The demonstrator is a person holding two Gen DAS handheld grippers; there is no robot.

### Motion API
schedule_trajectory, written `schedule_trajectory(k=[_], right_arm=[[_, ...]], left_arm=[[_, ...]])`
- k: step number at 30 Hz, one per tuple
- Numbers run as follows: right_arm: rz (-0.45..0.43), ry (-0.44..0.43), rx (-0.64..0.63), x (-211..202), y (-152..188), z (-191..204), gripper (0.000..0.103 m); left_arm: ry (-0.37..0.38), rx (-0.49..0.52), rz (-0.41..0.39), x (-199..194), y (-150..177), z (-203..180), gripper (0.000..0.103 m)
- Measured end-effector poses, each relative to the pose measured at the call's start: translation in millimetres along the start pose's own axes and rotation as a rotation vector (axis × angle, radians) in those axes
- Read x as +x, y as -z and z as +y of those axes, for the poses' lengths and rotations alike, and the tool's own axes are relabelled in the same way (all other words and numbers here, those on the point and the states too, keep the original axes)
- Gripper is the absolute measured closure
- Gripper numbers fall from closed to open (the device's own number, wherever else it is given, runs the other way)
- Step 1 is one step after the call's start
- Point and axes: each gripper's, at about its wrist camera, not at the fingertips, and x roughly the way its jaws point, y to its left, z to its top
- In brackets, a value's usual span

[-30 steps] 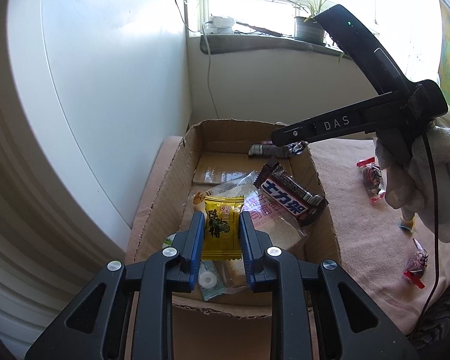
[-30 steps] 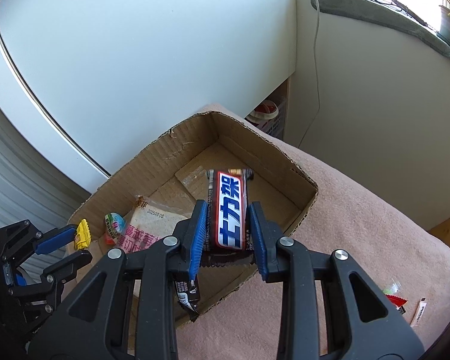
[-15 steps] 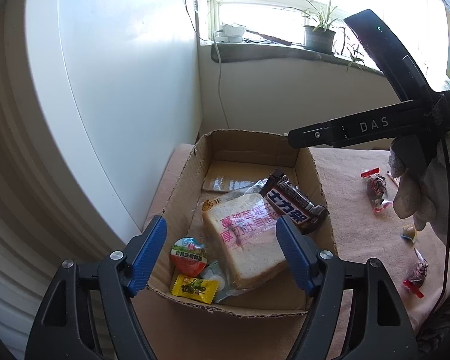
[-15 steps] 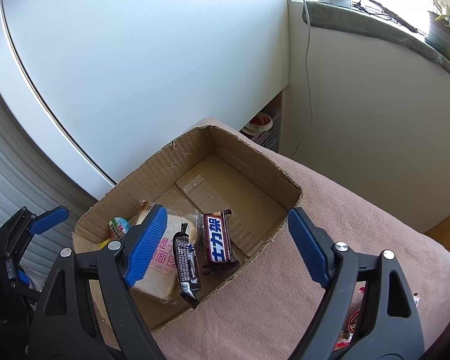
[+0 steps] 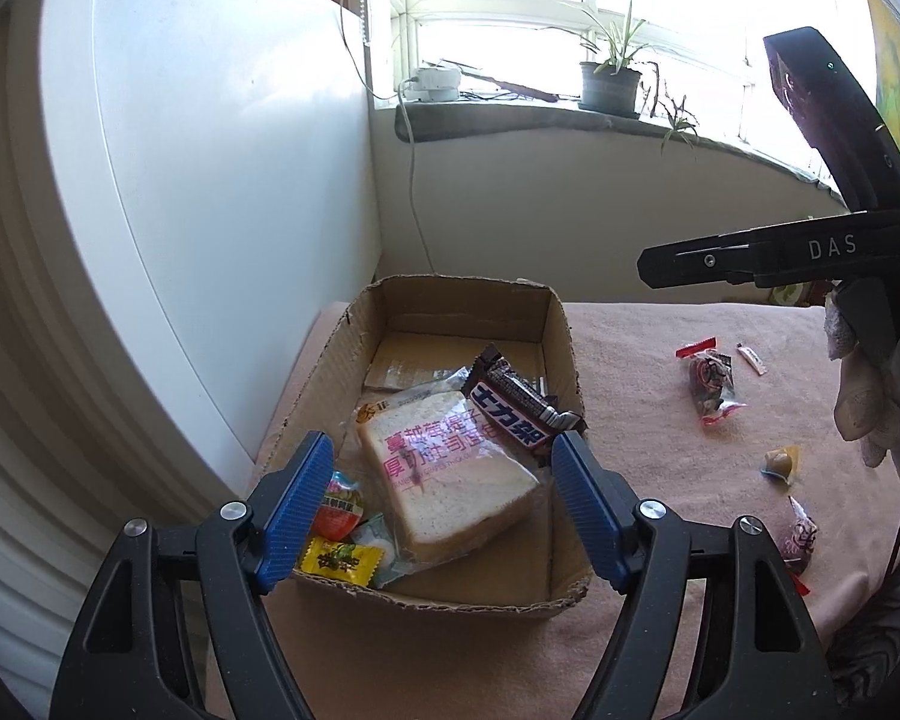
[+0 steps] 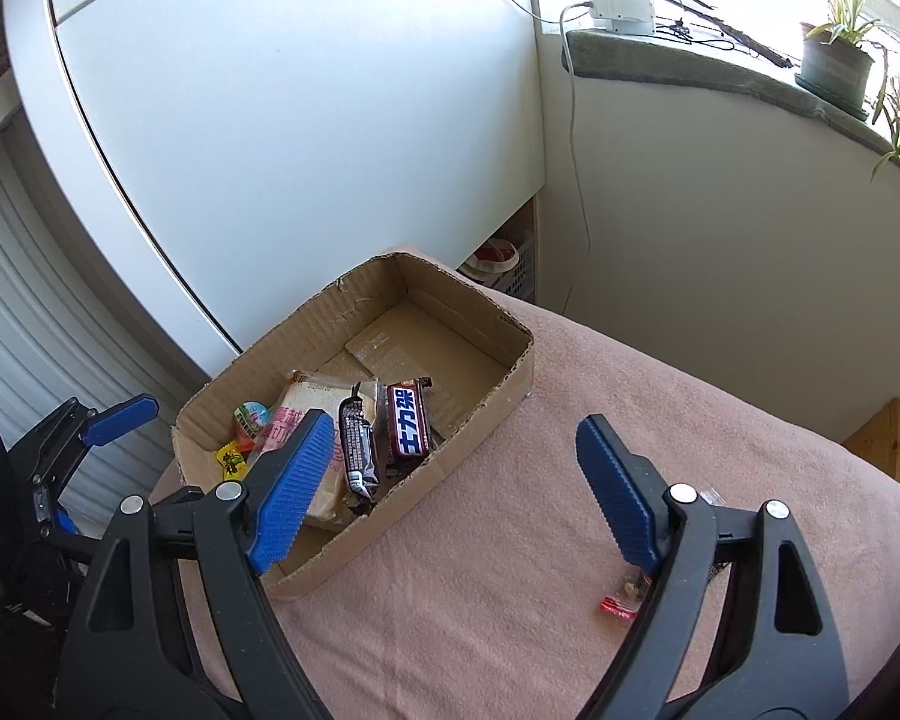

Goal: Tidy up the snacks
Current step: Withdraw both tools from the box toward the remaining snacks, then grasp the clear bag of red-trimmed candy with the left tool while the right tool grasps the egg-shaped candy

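Left tongs (image 5: 441, 504) spread wide and empty above the near end of a cardboard box (image 5: 561, 330); right tongs (image 6: 455, 489) equally spread and empty, hovering over the pink cloth (image 6: 570, 420) just beside the box. Inside the box lie a wrapped bread slice (image 5: 450, 474), 2 chocolate bars (image 6: 411, 429) resting on its far edge, a yellow packet (image 5: 339, 559) and a round jelly cup (image 5: 336, 507) in the near-left corner. On the cloth right of the box, well apart from it, sit 2 red-ended candy packs (image 5: 709, 381), a small sachet (image 5: 751, 358) and a yellow sweet (image 5: 779, 463)
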Motion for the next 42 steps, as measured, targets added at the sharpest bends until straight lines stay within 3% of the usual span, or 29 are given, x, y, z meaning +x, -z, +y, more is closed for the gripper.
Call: schedule_trajectory(k=[8,15,26,35,40,42], right_arm=[[-0.037,0.043,0.008,-55.1,44.9,-22.8,0.018],[-0.025,0.083,0.102,-79.8,95.2,-64.0,0.018],[0.099,0.066,0.093,-53.3,155.4,-94.6,0.018],[0.147,0.065,0.027,-20.5,174.1,-92.3,0.019],[0.157,0.068,0.033,-6.2,173.8,-96.6,0.025],[0.165,0.056,0.040,-1.8,174.9,-97.4,0.035]], left_arm=[[0.080,0.014,0.002,-9.4,6.7,-32.3,0.028],[0.186,0.039,0.035,-11.7,22.1,-75.1,0.027],[0.354,0.164,0.142,-3.4,53.5,-160.0,0.027],[0.360,0.222,0.196,17.9,72.2,-193.4,0.027],[0.375,0.237,0.203,24.2,73.5,-203.3,0.027],[0.377,0.235,0.203,28.1,73.0,-206.6,0.027]])
